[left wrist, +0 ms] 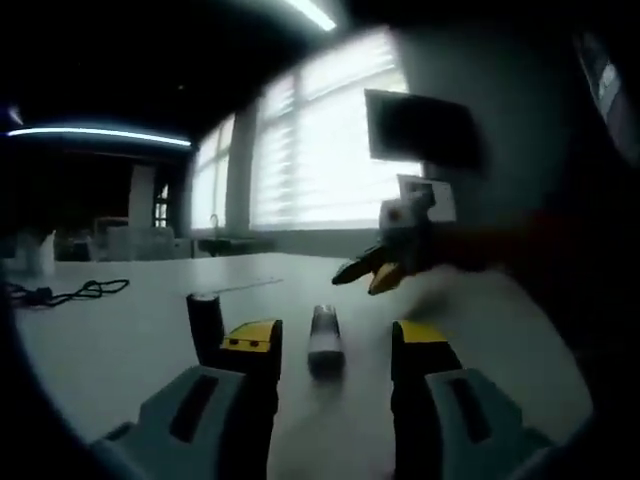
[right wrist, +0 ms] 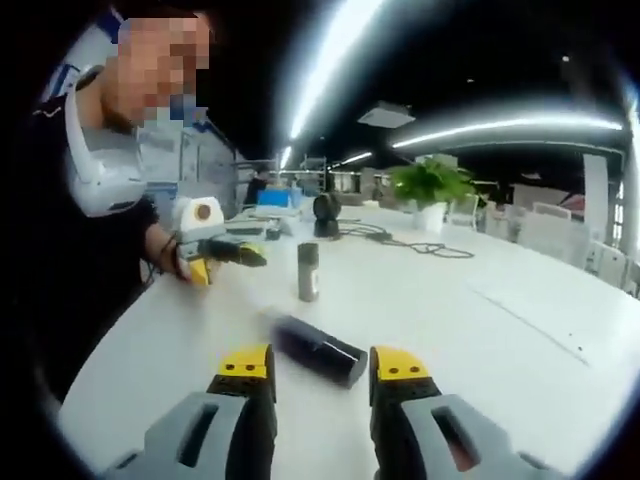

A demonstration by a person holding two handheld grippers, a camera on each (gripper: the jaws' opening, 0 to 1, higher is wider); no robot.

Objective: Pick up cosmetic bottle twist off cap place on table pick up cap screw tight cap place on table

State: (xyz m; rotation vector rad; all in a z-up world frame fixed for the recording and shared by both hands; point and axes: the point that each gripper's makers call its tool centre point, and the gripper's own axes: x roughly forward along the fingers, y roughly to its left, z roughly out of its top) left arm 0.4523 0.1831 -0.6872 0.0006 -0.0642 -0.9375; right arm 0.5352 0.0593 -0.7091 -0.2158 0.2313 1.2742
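A small grey cosmetic bottle (left wrist: 325,340) stands upright on the white table (left wrist: 120,340), just beyond my left gripper (left wrist: 335,336), whose jaws are open with nothing between them. A dark cylindrical piece (left wrist: 205,322) rests left of the bottle. In the right gripper view this dark piece (right wrist: 318,350) lies on its side just ahead of my open right gripper (right wrist: 322,363), and the grey bottle (right wrist: 308,272) stands farther off. The left gripper (right wrist: 228,252) shows there, held in a hand. The blurred right gripper (left wrist: 372,272) hovers beyond the bottle.
A black cable (left wrist: 70,293) lies at the table's far left. A potted plant (right wrist: 430,185), a round black device (right wrist: 325,215) and another cable (right wrist: 405,240) sit far back. The person (right wrist: 100,200) stands at the table's left edge. Bright windows (left wrist: 320,150) lie behind.
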